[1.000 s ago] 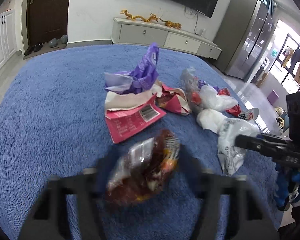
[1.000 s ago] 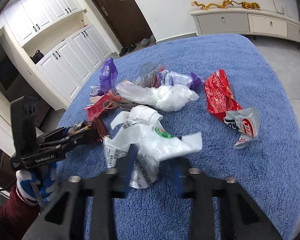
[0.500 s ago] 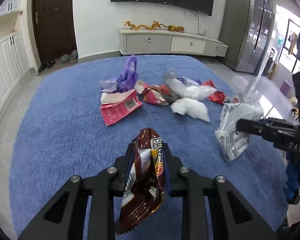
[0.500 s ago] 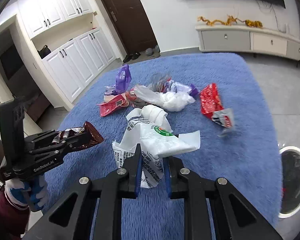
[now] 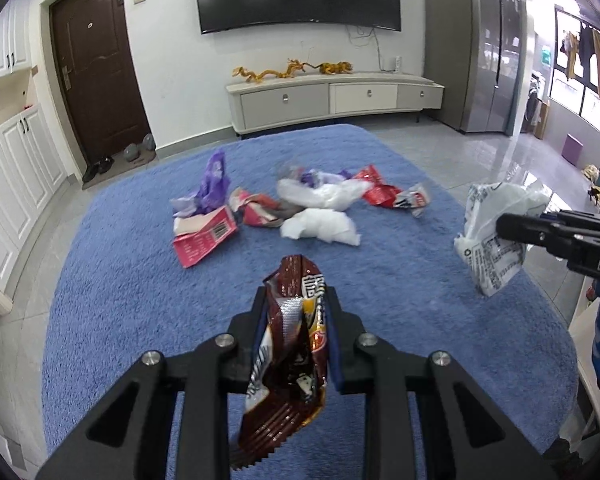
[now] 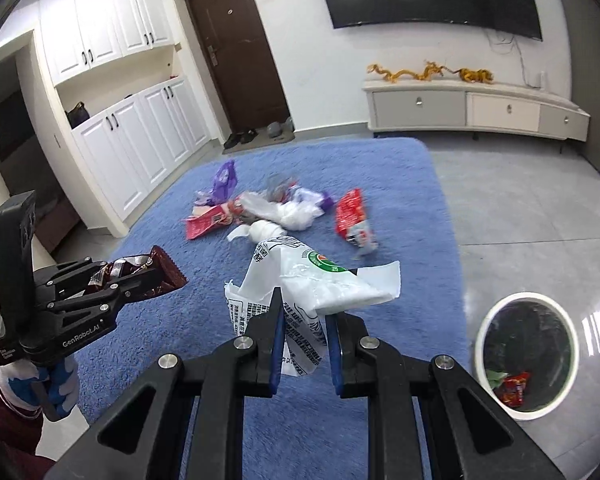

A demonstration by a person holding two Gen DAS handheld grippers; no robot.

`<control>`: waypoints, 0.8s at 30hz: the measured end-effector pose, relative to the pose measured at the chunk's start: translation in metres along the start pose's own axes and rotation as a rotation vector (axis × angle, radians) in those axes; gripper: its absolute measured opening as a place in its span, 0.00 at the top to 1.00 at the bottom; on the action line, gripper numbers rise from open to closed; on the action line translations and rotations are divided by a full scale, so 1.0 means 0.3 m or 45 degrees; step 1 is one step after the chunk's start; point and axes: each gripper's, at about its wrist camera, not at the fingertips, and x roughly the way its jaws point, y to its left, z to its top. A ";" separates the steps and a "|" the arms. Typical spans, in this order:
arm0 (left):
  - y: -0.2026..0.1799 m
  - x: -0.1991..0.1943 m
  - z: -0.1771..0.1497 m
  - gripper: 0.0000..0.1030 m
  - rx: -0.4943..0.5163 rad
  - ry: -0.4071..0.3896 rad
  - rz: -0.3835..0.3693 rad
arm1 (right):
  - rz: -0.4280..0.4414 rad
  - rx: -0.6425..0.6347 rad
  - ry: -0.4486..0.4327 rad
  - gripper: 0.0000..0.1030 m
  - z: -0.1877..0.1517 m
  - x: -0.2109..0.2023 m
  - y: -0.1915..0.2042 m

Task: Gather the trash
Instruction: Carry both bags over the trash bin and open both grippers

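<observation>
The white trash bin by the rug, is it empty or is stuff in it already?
Not empty. The white trash bin has a red wrapper and something green at the bottom of its dark liner. It is far from full.

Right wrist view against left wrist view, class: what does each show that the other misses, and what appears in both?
Only the right wrist view shows the white trash bin on the floor beside the rug, and the white wall cupboards. Only the left wrist view shows the grey fridge and hanging laundry. Both show the blue rug, the litter pile, the left gripper shut on a brown snack wrapper, and the right gripper shut on a white plastic bag.
</observation>
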 end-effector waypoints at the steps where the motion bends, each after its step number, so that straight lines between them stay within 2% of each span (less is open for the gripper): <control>1: -0.017 -0.004 0.005 0.77 0.014 -0.006 0.002 | -0.007 0.006 -0.008 0.82 -0.004 -0.015 -0.012; 14: -0.210 0.025 0.095 0.77 0.143 -0.013 -0.068 | -0.146 0.126 -0.084 0.82 -0.041 -0.132 -0.231; 20: -0.358 0.086 0.182 0.77 0.211 -0.012 -0.159 | -0.260 0.205 -0.095 0.82 -0.068 -0.161 -0.381; 24: -0.510 0.156 0.265 0.77 0.273 -0.004 -0.244 | -0.359 0.272 -0.082 0.82 -0.088 -0.165 -0.512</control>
